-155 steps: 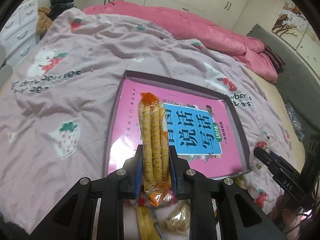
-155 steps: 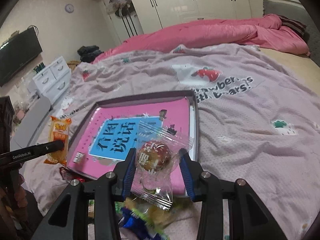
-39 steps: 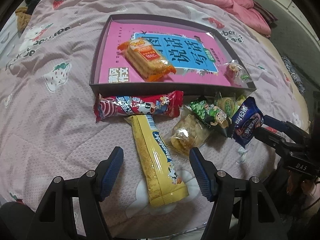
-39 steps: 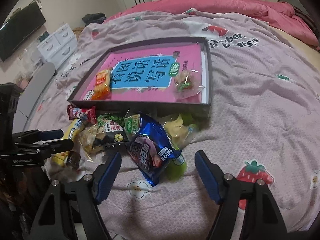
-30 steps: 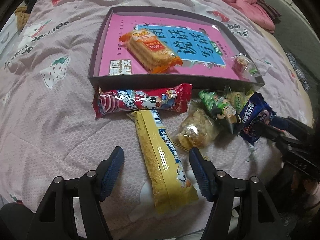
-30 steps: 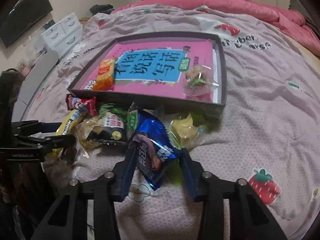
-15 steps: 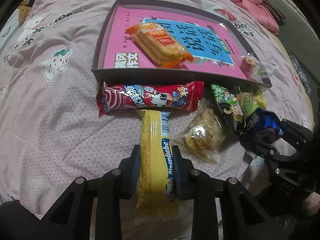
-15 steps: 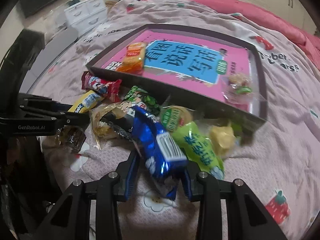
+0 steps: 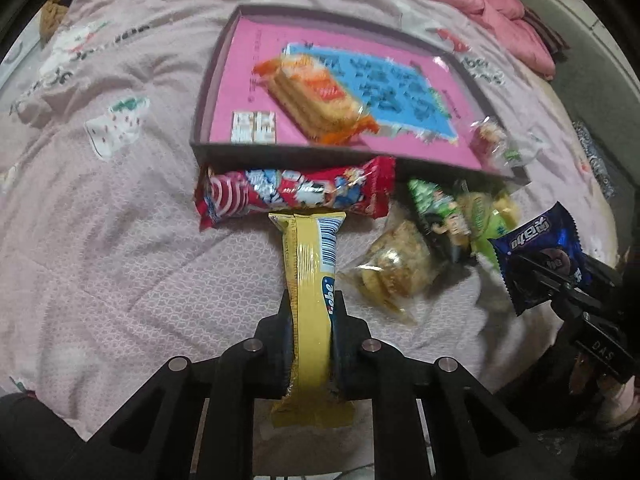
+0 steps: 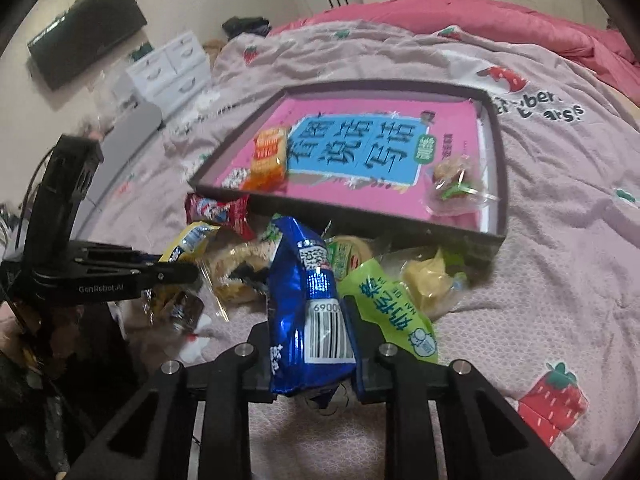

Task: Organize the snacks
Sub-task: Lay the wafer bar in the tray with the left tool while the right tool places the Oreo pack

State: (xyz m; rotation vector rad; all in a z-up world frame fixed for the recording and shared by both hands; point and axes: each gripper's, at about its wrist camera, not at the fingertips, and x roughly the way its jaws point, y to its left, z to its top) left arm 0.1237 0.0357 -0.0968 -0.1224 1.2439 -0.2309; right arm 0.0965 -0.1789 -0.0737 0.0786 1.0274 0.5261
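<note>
1. A dark tray (image 9: 276,149) is seen on a pink bedspread (image 9: 100,240), with a pink book (image 10: 452,120) lying flat inside it.
2. On the book, an orange biscuit pack (image 9: 316,94) is laid near the tray's left side, and a small clear-wrapped sweet (image 10: 454,188) near its right front corner.
3. Just in front of the tray's near wall, loose snacks are heaped: a red bar (image 9: 292,194) lying along the wall, a clear bag of crisps (image 9: 394,270), a green pack (image 10: 392,312) and a yellow sweet (image 10: 430,280).
4. The left gripper (image 9: 311,330) is closed on a yellow bar (image 9: 312,280), whose far end touches the red bar; its fingers have just been closing.
5. The right gripper (image 10: 310,336) is clamped on a blue pack (image 10: 304,308), held upright in front of the tray above the heap; its fingers have just been closing too.
</note>
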